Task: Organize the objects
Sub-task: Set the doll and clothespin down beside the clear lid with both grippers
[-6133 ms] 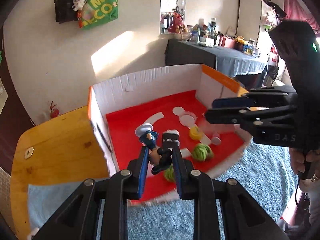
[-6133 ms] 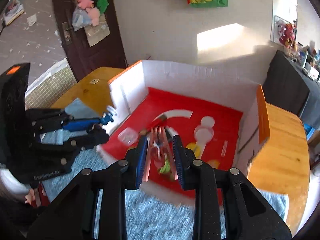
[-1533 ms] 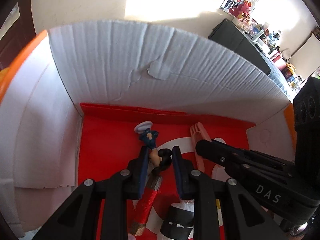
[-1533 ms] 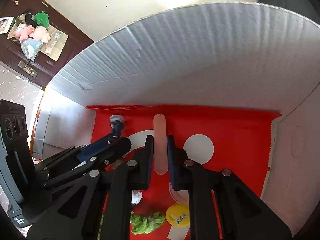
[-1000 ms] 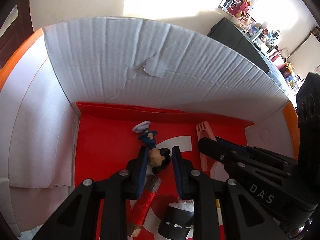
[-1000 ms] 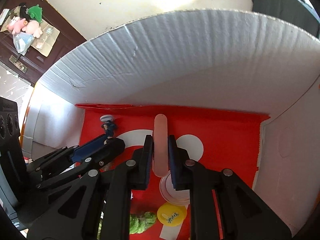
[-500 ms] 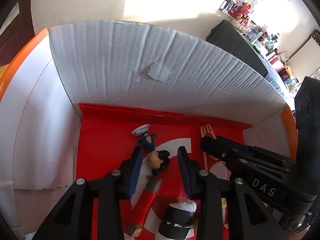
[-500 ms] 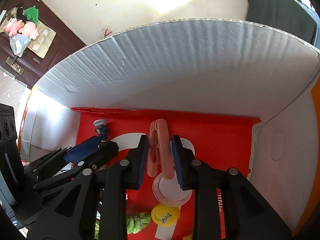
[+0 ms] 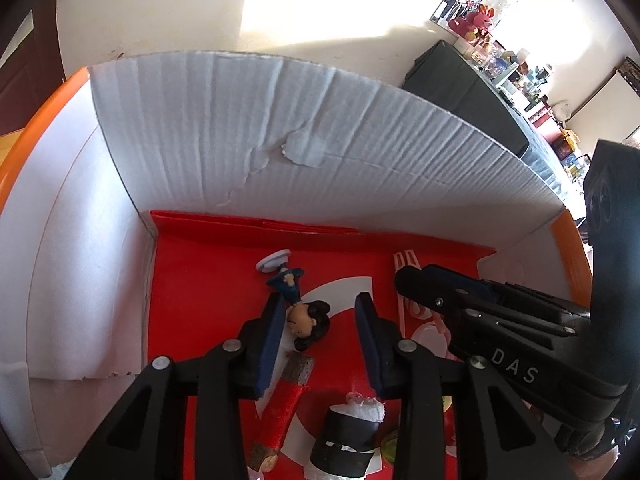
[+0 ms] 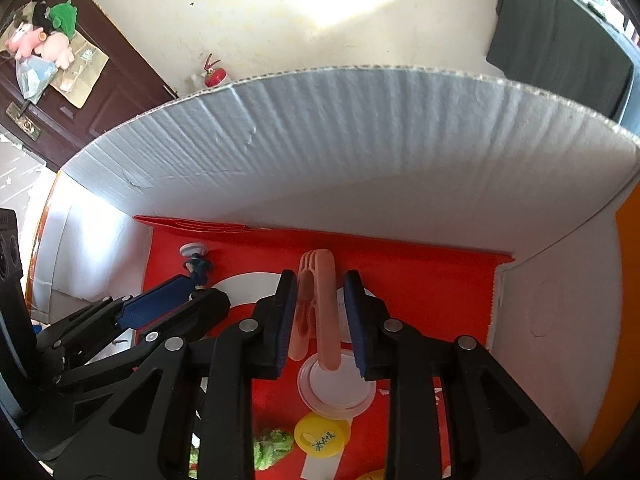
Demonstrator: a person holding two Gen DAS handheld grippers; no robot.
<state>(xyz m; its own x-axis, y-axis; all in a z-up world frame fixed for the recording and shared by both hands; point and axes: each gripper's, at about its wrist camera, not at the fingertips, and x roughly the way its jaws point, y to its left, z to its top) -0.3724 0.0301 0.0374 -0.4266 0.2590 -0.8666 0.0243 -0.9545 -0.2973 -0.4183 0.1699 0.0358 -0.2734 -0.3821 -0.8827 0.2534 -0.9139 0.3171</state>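
1. Filling both views, a white corrugated cardboard box [image 9: 280, 140] with orange outer edges and a red floor holds everything in play.
2. Reaching down into it, the left gripper [image 9: 320, 320] has its blue-padded fingers [image 9: 270, 340] spread, one pad touching or just beside the head of a small doll figure [image 9: 298, 308] and the other clear of it; the right gripper [image 10: 318, 312] has its fingers [image 10: 354, 320] parted on either side of a pink clothespin [image 10: 320, 300], neither pad plainly pressing on it.
3. Lying near the box's back wall, the doll figure rests on the red floor with its white round base toward the wall.
4. Lying beside it to the right, the pink clothespin points at the back wall, its near end over a white round lid [image 10: 336, 388].
5. Nearer the cameras sit a red-wrapped stick [image 9: 280, 412], a black roll [image 9: 346, 440], a yellow cap [image 10: 322, 436] and a green clump [image 10: 272, 448].
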